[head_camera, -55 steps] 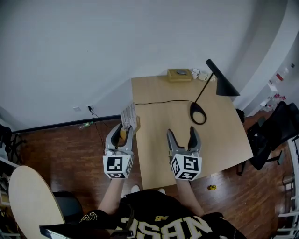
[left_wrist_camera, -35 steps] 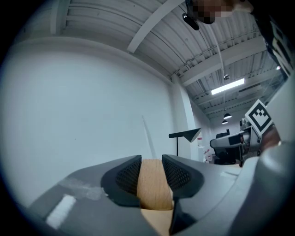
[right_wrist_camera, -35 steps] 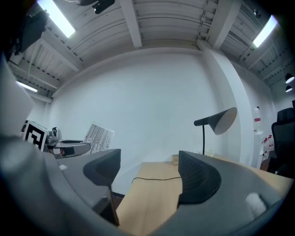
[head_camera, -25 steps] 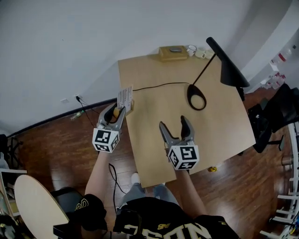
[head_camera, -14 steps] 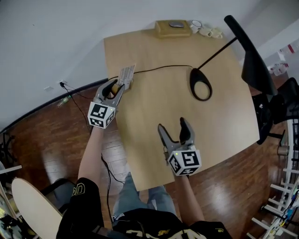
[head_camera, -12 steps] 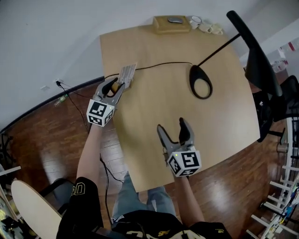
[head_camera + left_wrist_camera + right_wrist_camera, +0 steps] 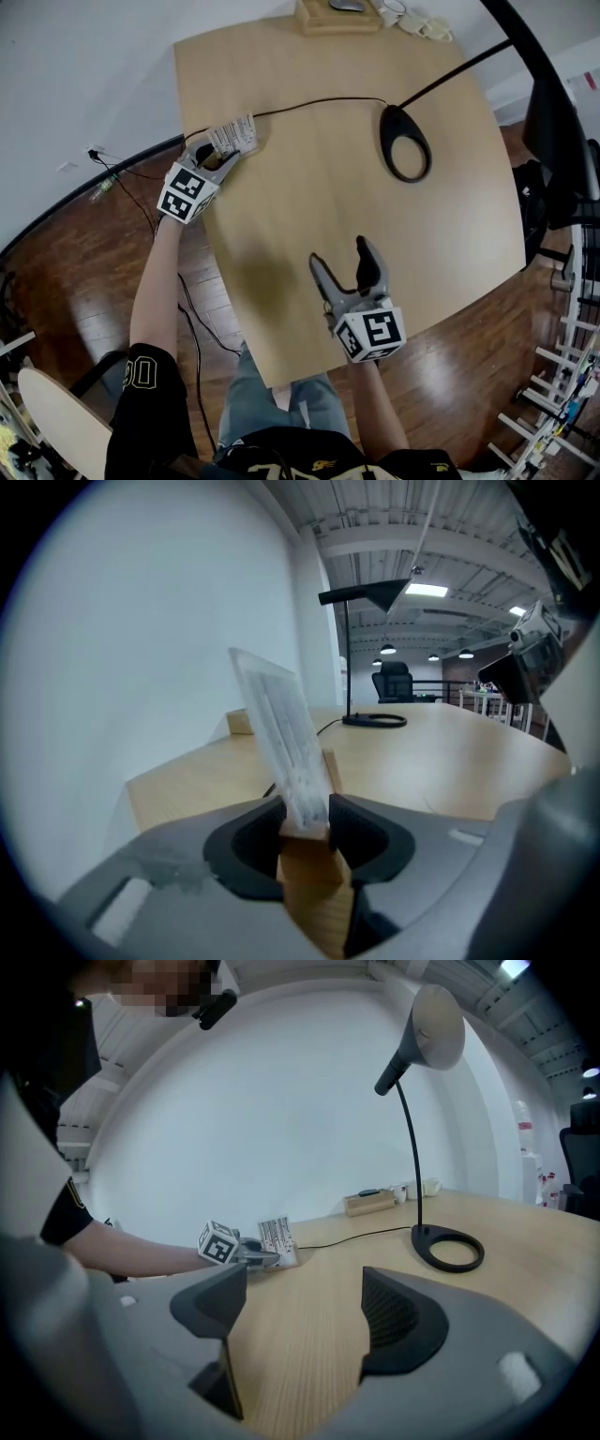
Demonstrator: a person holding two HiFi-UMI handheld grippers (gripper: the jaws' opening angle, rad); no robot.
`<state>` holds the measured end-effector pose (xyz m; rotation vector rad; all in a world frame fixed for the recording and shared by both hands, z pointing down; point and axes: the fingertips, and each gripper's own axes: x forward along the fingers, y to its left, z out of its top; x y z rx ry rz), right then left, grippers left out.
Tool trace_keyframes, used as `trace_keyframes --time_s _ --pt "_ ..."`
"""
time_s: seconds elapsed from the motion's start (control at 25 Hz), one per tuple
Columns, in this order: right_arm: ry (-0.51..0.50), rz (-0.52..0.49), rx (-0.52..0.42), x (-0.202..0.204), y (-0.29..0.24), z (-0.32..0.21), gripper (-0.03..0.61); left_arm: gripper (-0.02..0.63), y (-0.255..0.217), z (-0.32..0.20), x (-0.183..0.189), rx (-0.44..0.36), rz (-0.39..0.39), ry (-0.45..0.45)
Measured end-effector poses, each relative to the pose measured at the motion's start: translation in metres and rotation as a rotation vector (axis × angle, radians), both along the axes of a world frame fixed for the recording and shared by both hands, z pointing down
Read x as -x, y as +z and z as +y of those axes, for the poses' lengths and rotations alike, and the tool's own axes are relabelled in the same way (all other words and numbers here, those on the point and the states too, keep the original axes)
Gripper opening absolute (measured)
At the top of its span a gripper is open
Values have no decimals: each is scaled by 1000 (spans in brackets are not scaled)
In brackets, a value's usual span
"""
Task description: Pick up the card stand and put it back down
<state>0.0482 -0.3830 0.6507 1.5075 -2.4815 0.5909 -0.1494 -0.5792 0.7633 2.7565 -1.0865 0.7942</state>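
Gripping: the left gripper [image 7: 307, 817] has its jaws pinched tight on the wooden base of the card stand [image 7: 281, 733], and the clear card panel rises up out of the jaws with a slight tilt.
Stand position: right at the jaw tips, at the left edge of the table [image 7: 309, 187], just beside the black cable [image 7: 309, 101]. The right gripper view shows it low by the tabletop, but I can't tell whether the base touches the wood.
Other hand: the right gripper [image 7: 339, 255] has its jaws wide apart with nothing between them, over the near part of the table and well apart from the stand.
Progress: the grasp is made, so the pick-up half looks covered.
Left to do: seat the base flat, let go, back away.
Further out: the lamp base [image 7: 404, 142] is well off to the right.
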Motion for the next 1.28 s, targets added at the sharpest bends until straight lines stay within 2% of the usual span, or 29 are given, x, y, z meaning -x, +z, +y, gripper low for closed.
trace_keyframes --time_s 0.16,0.24,0.36,0.48,0.68,0.8,0.88,1.0,1.16,1.2,1.28 --pt "-15 -3 7 6 4 4 382 211 5 -12 18 46 -81 -51" --pt "-33 -2 6 11 2 8 382 280 2 -6 24 57 -87 -88" --pt "-65 -5 -14 20 -14 17 382 326 -15 26 34 60 -48 -167" --pt "-86 -23 -42 24 -46 29 382 331 -55 79 36 52 52 -258" --pt "-224 -75 -156 47 -109 32 383 331 -170 172 56 -101 176 -497" --pt "-315 -85 -188 47 -136 56 383 346 -230 241 38 -181 256 -598" --pt "-359 -100 -191 43 -151 79 383 396 -261 289 13 -209 301 -605" --pt "-384 -116 -222 39 -184 122 387 429 -306 364 -19 -264 287 -588" --pt "-407 -55 -284 41 -214 185 410 413 -342 447 -14 -344 204 -716" --pt "-405 -33 -289 36 -215 203 410 404 -344 466 -13 -354 219 -741" --pt "-371 -24 -308 22 -219 239 410 391 -346 501 -22 -361 266 -733"
